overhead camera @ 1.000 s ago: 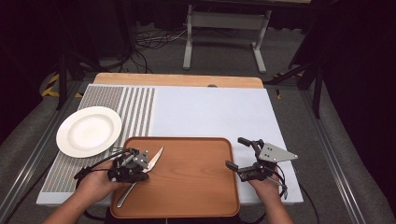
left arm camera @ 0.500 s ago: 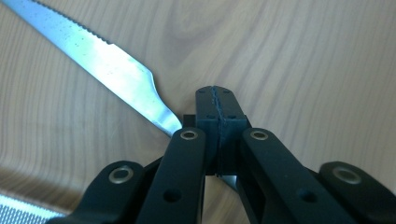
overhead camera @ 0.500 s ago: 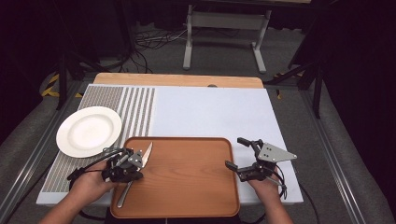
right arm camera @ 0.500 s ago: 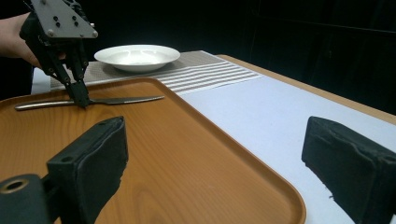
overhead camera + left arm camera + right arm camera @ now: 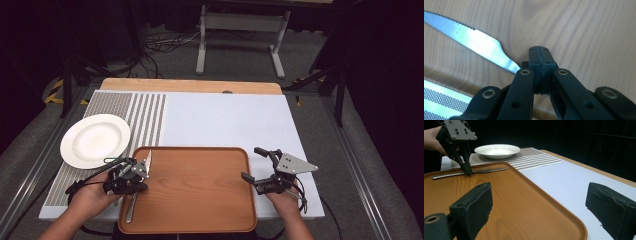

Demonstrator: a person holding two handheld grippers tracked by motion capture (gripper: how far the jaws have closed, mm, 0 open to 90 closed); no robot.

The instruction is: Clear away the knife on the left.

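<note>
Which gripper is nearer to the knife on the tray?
Left. The left gripper has its jaws shut on the knife near the wooden tray's left edge; the right gripper sits open beyond the tray's right edge.

Your right claw [image 5: 544, 212] stands wide open, its two black pads straddling the near edge of the wooden tray [image 5: 529, 202], one above the wood and one above the white desk [image 5: 564, 177]. Farther off, your left claw [image 5: 467, 171] points down with its tips pinched on the knife [image 5: 486, 171] lying flat on the tray. Behind them a white plate [image 5: 497, 150] sits on a striped mat [image 5: 534, 158].
</note>
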